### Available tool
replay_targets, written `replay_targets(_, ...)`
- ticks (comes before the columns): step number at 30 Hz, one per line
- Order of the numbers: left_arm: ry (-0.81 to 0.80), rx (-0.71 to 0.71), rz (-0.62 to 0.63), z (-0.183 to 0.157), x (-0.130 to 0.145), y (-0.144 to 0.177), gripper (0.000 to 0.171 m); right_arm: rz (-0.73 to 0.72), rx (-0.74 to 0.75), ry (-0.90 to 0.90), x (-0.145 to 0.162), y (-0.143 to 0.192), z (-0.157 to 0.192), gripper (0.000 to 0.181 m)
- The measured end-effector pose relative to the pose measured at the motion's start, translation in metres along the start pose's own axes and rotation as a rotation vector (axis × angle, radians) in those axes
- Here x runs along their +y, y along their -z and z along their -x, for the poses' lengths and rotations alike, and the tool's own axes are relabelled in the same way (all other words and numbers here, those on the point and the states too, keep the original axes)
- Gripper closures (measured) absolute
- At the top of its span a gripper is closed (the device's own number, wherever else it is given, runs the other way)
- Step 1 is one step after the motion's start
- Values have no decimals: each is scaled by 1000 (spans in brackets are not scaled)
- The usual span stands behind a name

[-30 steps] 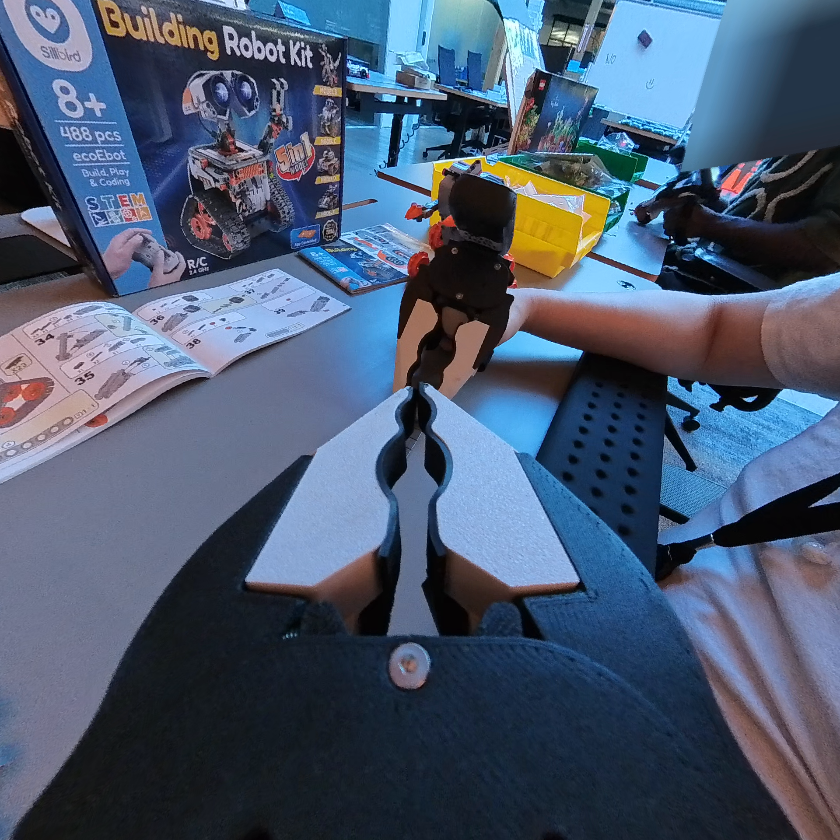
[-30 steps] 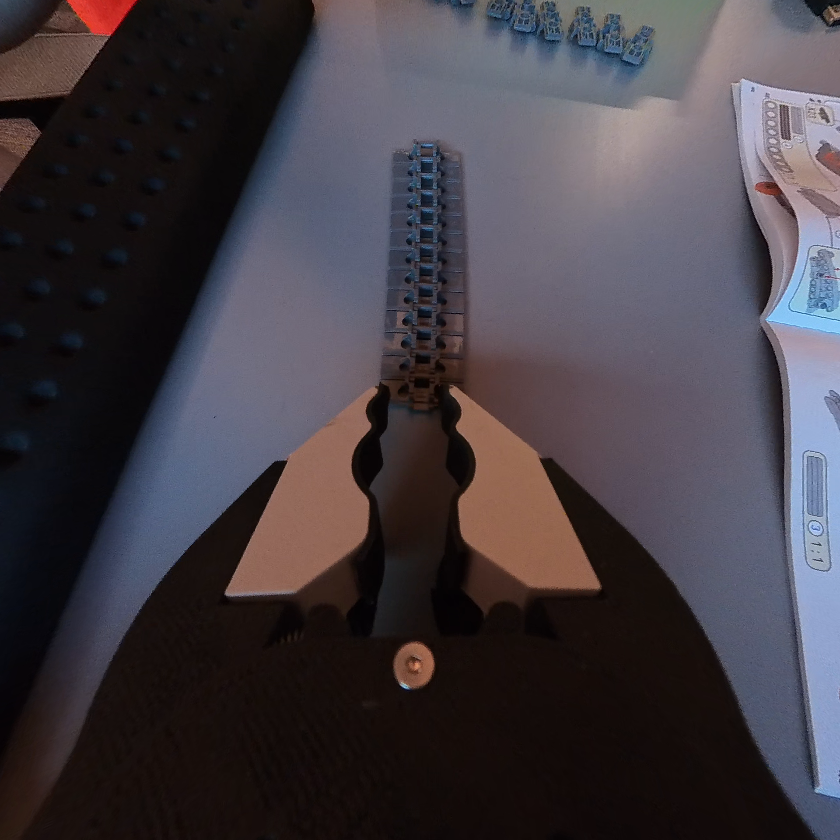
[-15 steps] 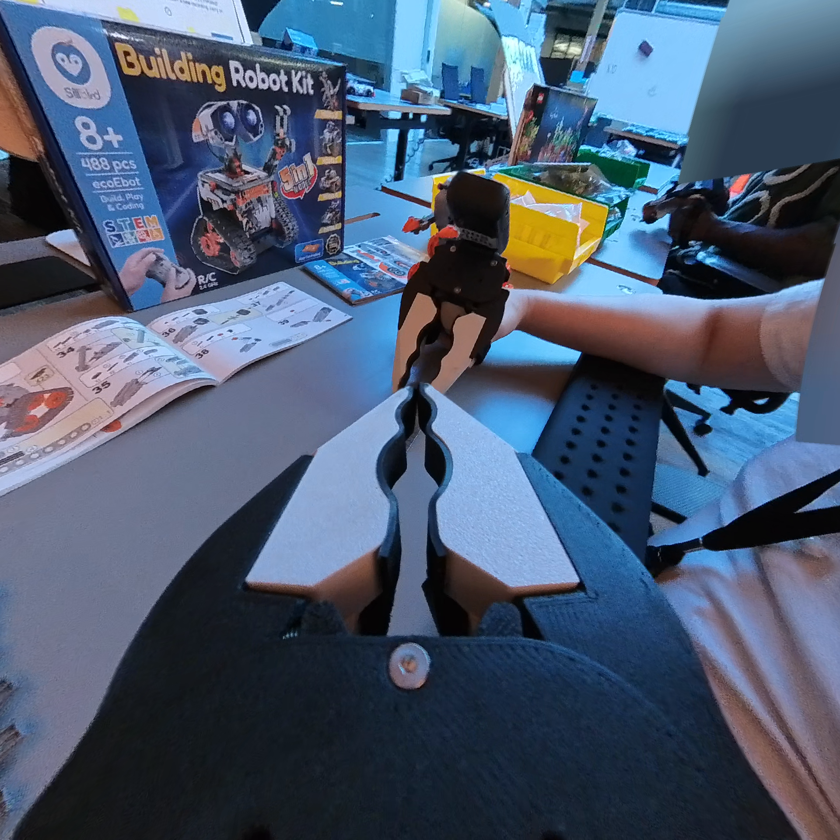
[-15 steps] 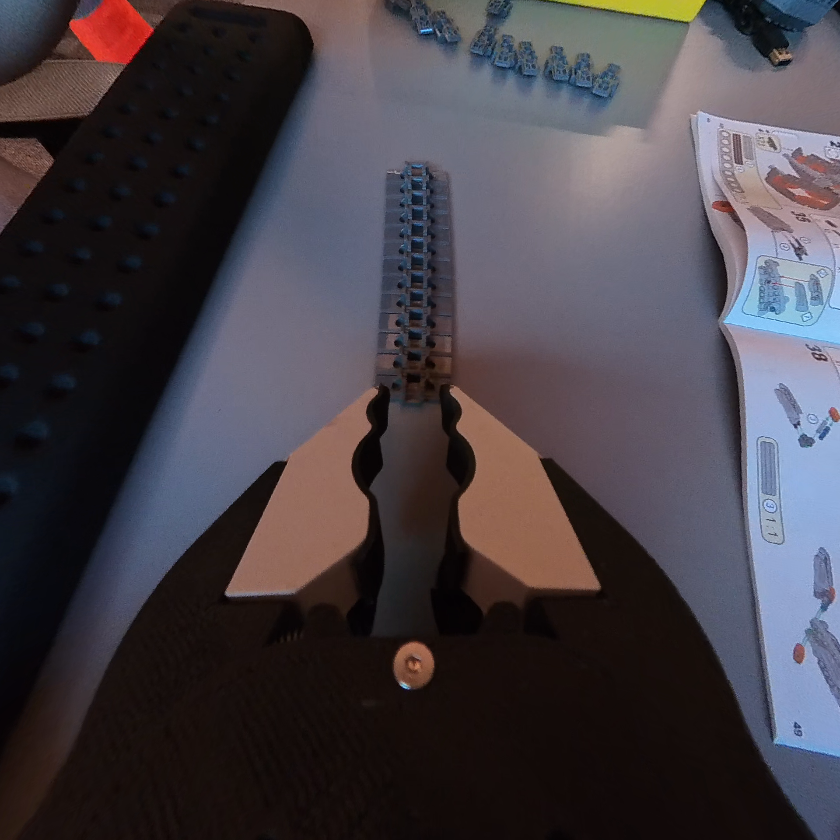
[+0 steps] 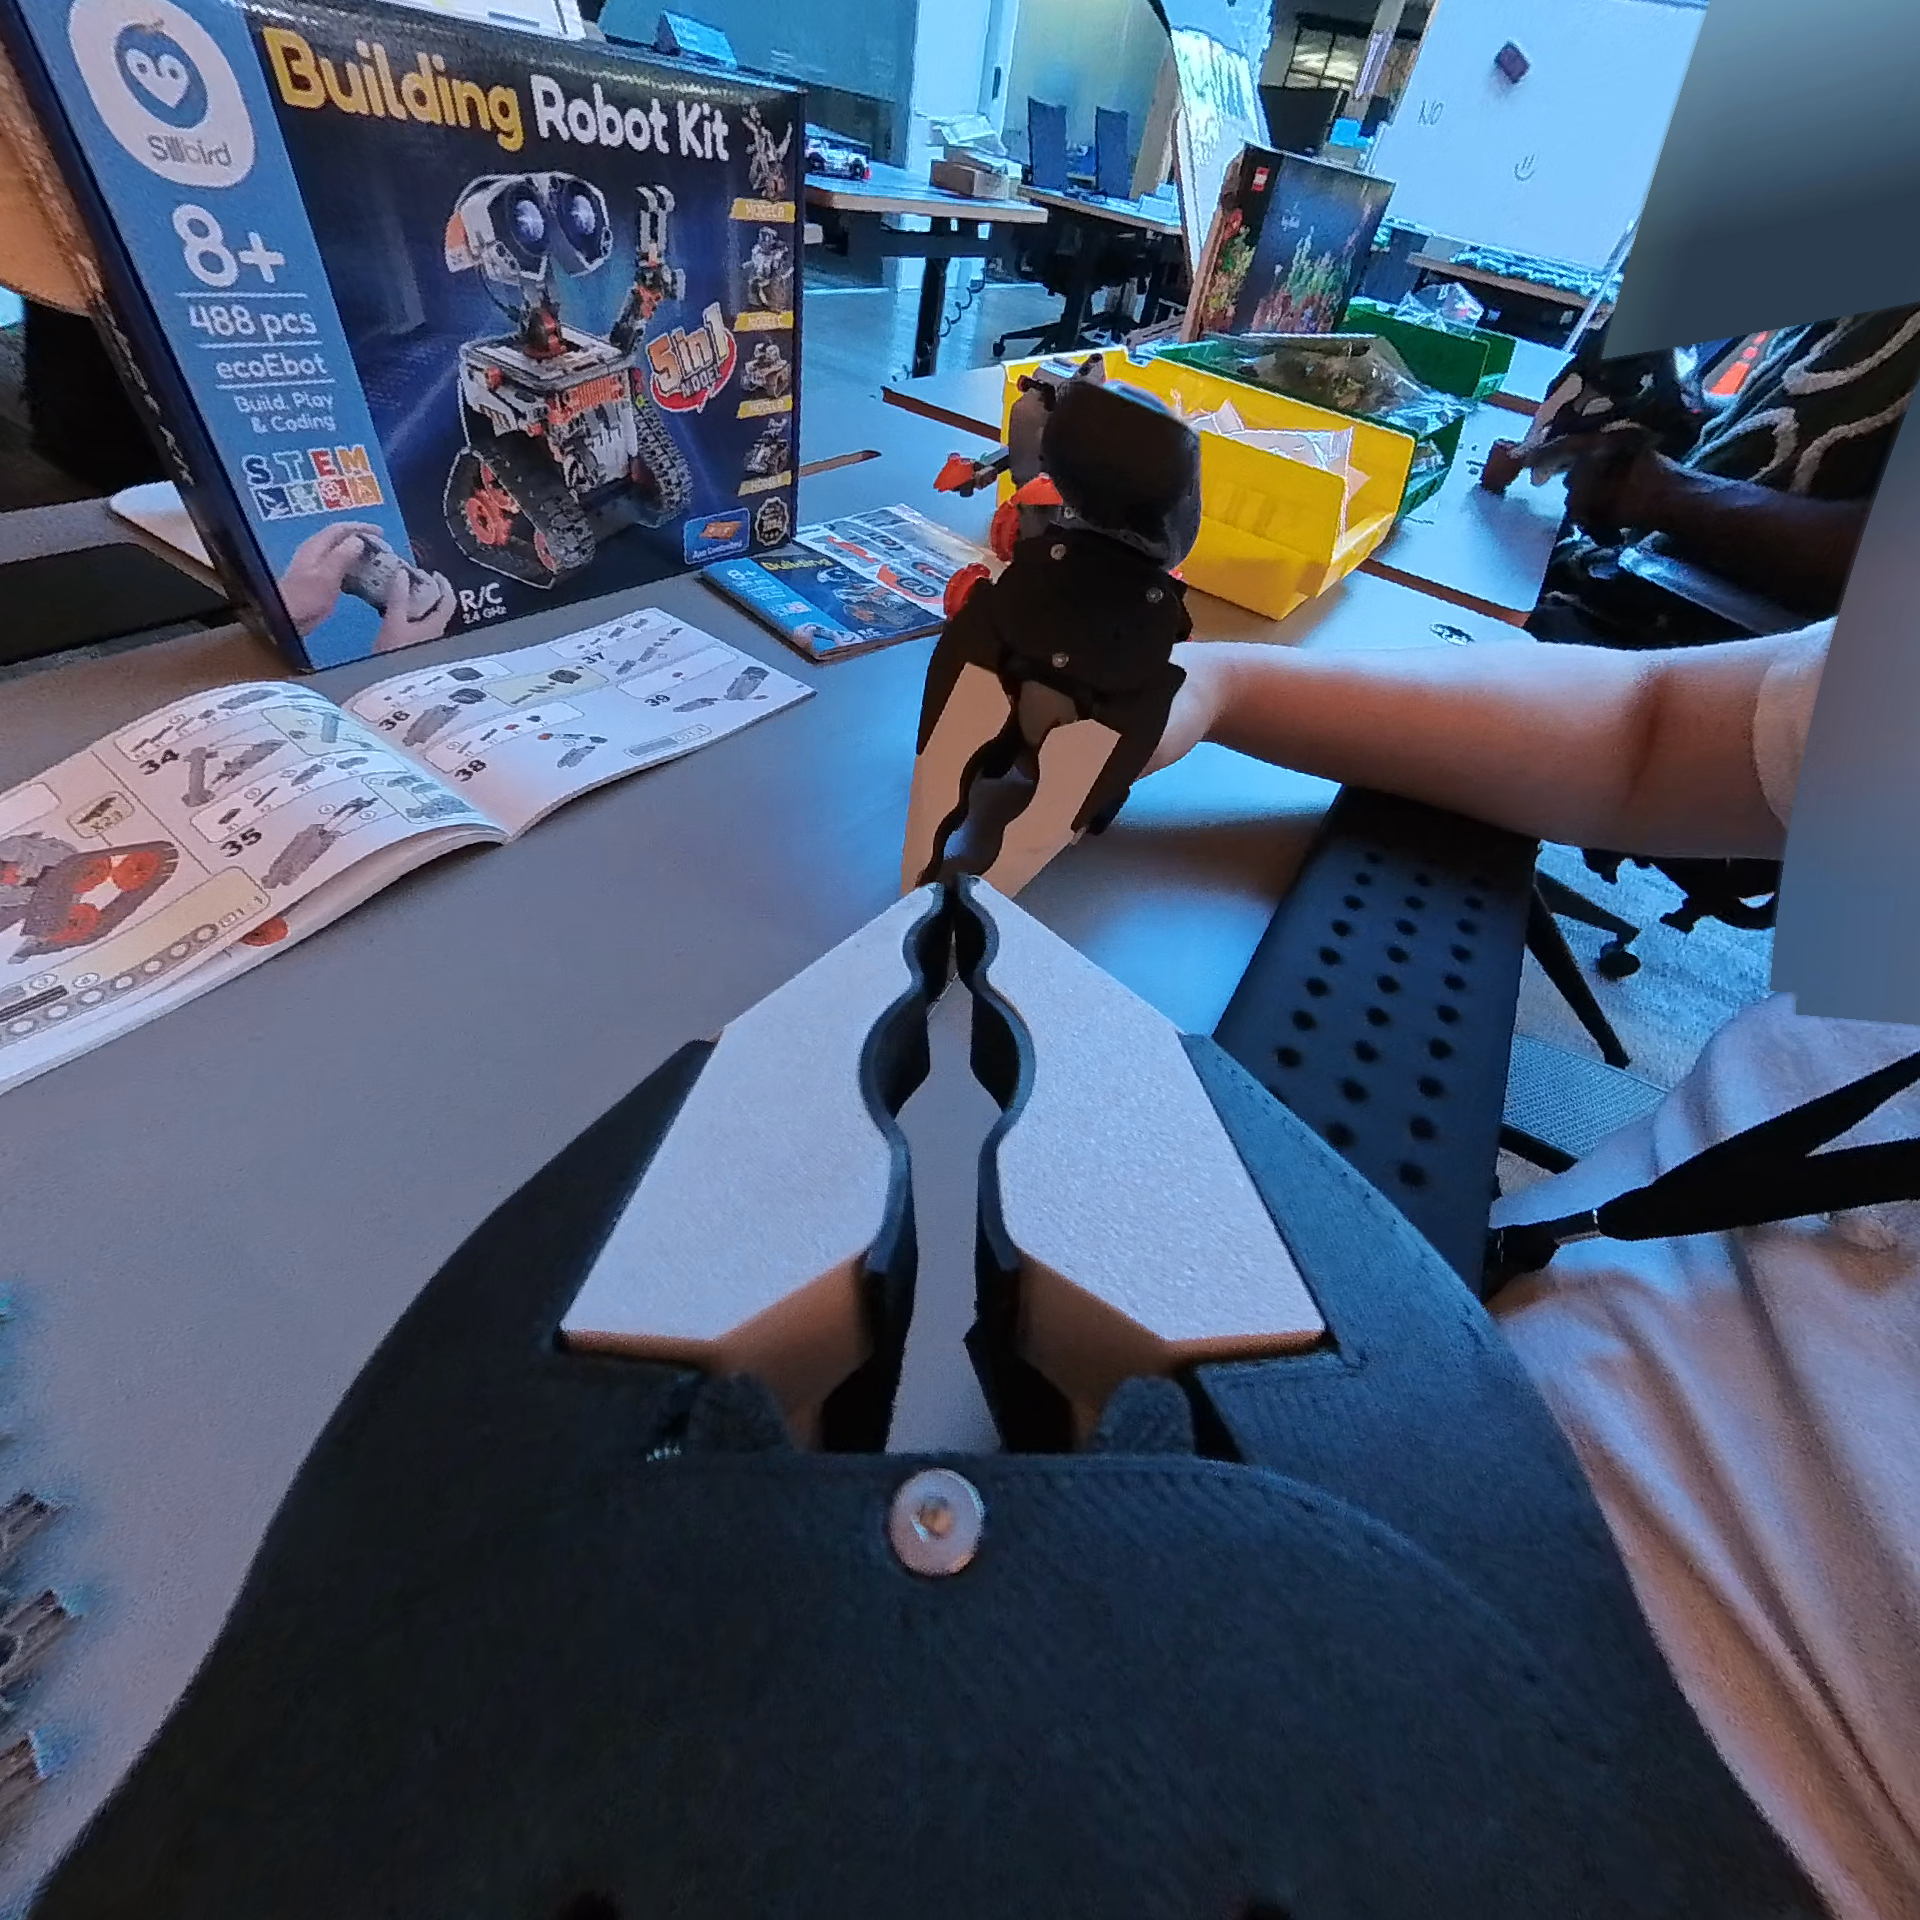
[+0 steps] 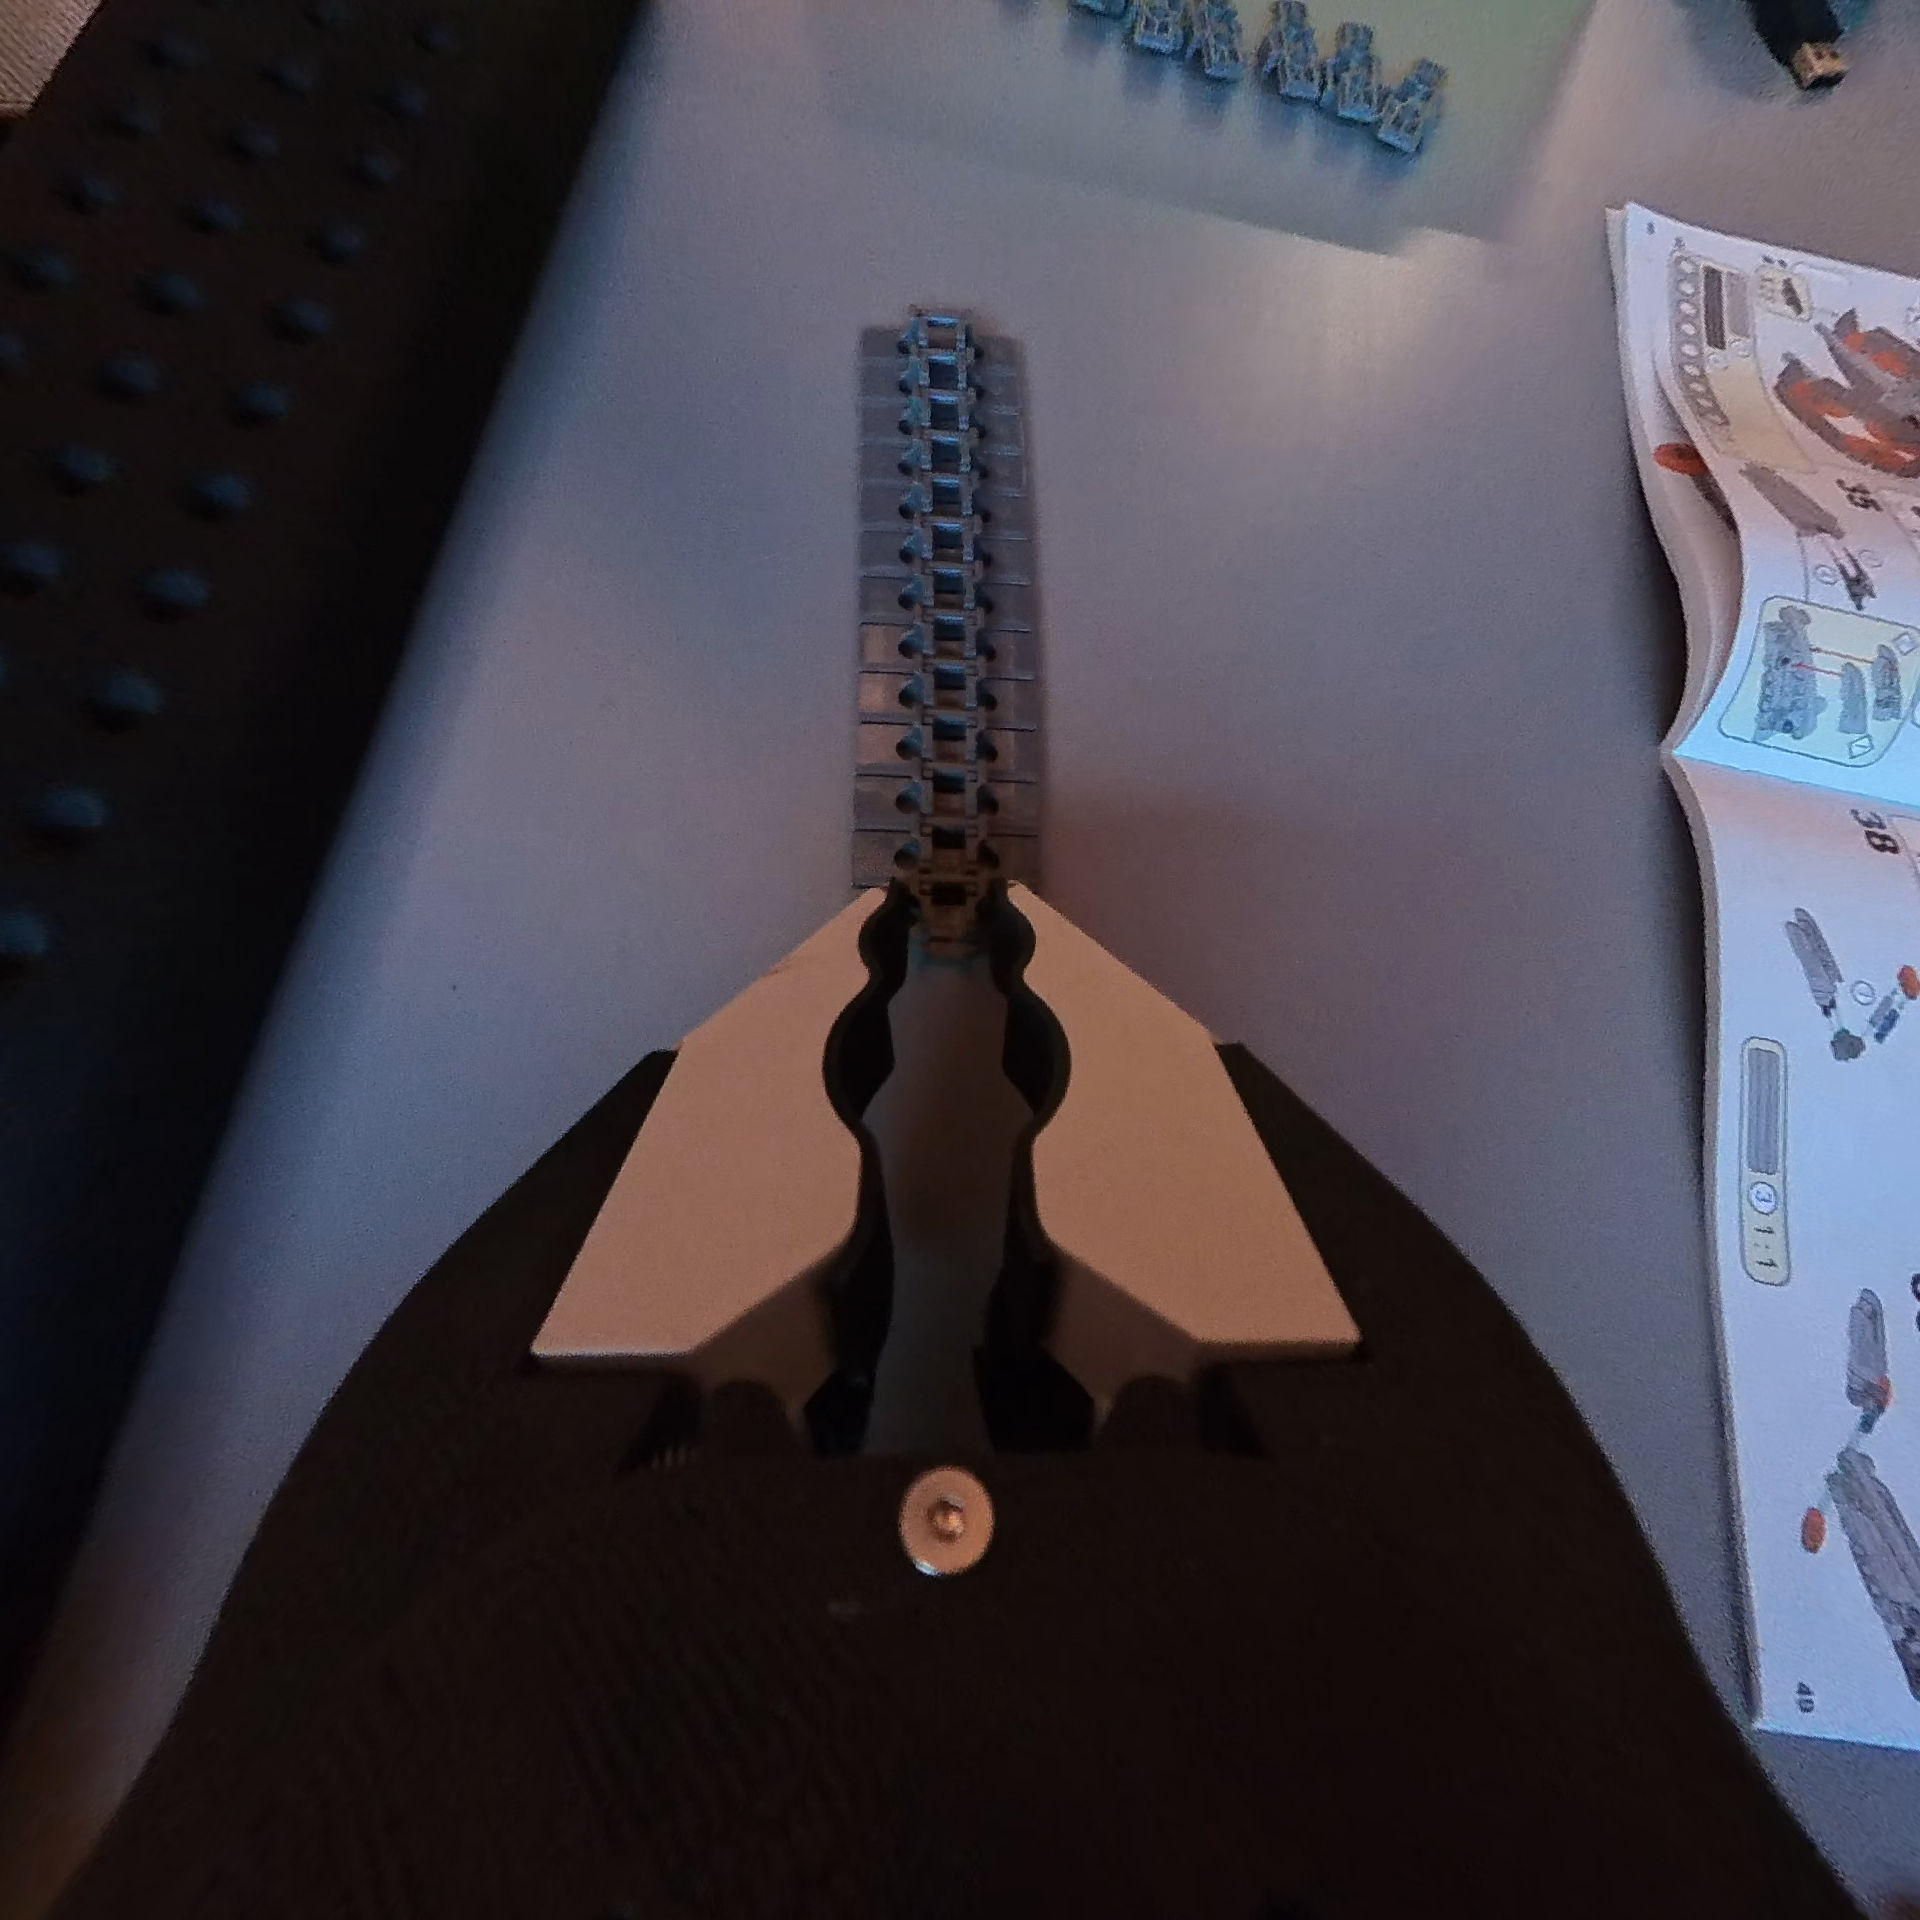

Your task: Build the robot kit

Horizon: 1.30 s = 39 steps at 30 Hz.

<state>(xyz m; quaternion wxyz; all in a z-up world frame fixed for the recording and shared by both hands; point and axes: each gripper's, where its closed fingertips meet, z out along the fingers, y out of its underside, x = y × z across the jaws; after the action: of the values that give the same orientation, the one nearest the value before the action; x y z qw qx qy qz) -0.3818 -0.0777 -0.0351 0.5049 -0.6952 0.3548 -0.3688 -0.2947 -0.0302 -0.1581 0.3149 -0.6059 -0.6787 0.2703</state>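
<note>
Office desks and chairs fill the background of the left wrist view, behind a grey bench point(image 5: 416, 1091). At its far edge a robot kit box point(image 5: 436, 332) stands upright, and an open instruction booklet point(image 5: 395, 748) lies flat in front of it. A yellow bin point(image 5: 1288, 520) sits towards the far right corner. The left gripper point(image 5: 951, 899) hangs above the middle of the bench with its fingertips pressed almost together and nothing between them, the same as a moment ago. Only the view has slid a little, so the box now sits slightly further right. Just beyond its tips the right gripper point(image 5: 961, 831) points steeply down at the bench, held by a bare forearm point(image 5: 1455, 727). Its tips are hidden from here. A black perforated panel point(image 5: 1371, 987) runs along the right edge.

In the right wrist view the same gripper is clamped on the near end of a grey track strip point(image 6: 943, 582), jaws partly apart around the narrow centre link. The strip lies straight and flat mid-bench (its far end is free). The grip has not changed, but the camera has eased in, so the loose grey links point(image 6: 1299, 52) now sit at the top edge of the frame. The booklet lies well to the right.
</note>
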Motion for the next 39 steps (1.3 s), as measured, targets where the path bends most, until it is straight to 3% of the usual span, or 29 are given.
replay_targets(10,-7,-21,16,4,4,4,171,-6,-32,-71,-2,-3,1,168)
replay_targets(18,-41,-88,45,19,0,23,171,73,-32,-62,0,-3,2,168)
replay_targets(21,-98,-257,119,49,-3,56,171,42,-26,-87,-1,-4,2,167)
replay_targets(24,-56,-414,205,78,2,93,155,-21,-39,-57,-1,-3,4,167)
replay_targets(28,6,-556,490,104,51,122,148,-48,26,7,-5,1,-7,156)
replay_targets(34,10,-595,693,131,97,109,153,-46,40,21,-4,2,-8,156)
replay_targets(39,118,-608,717,156,100,89,145,-55,85,74,-8,8,-11,159)
